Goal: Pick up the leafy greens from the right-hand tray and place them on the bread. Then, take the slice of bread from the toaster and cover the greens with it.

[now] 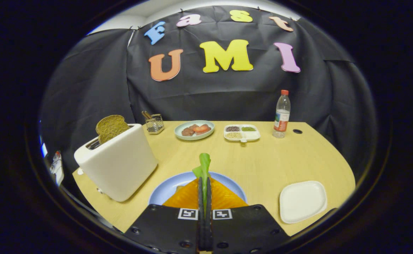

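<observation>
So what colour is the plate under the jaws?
Light blue plate, seen best in the gripper view; the jaws are shut on the leafy greens above it.

A light wooden table carries a white toaster at left, a blue round plate near, a white square tray right, and at the far edge a wire holder, a pale green dish, a white divided tray and a clear plastic bottle.
</observation>
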Demonstrator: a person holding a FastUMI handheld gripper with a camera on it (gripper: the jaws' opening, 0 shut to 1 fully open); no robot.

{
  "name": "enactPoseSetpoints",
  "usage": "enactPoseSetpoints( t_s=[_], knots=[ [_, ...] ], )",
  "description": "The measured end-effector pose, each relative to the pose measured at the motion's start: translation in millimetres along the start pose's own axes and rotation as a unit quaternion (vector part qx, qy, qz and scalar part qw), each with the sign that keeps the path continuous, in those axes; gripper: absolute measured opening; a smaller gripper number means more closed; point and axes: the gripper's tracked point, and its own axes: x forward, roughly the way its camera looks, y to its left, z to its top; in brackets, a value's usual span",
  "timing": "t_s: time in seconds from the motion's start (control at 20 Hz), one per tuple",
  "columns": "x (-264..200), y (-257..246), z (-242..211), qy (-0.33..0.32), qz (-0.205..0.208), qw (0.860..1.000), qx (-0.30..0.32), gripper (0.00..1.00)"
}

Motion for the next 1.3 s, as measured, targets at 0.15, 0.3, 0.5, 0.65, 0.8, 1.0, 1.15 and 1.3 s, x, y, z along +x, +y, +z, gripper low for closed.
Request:
enactPoseSetpoints(
  t_s=[0.15,0.3,0.5,0.65,0.8,1.0,1.15,1.3],
  knots=[
    [6,18,-10,0.014,0.021,0.999,0.020,0.02],
    [11,30,-18,0.022,0.030,0.999,0.020,0.08],
    [16,40,-21,0.023,0.037,0.999,0.022,0.08],
    [14,48,-20,0.020,0.044,0.999,0.014,0.18],
    [12,52,-16,0.007,0.044,0.999,0.006,0.44],
    [-4,48,4,-0.041,0.017,0.999,-0.006,0.87],
    [-21,45,25,-0.090,-0.011,0.996,-0.016,0.96],
    [-41,53,49,-0.125,-0.026,0.992,-0.020,0.96]
  ],
)
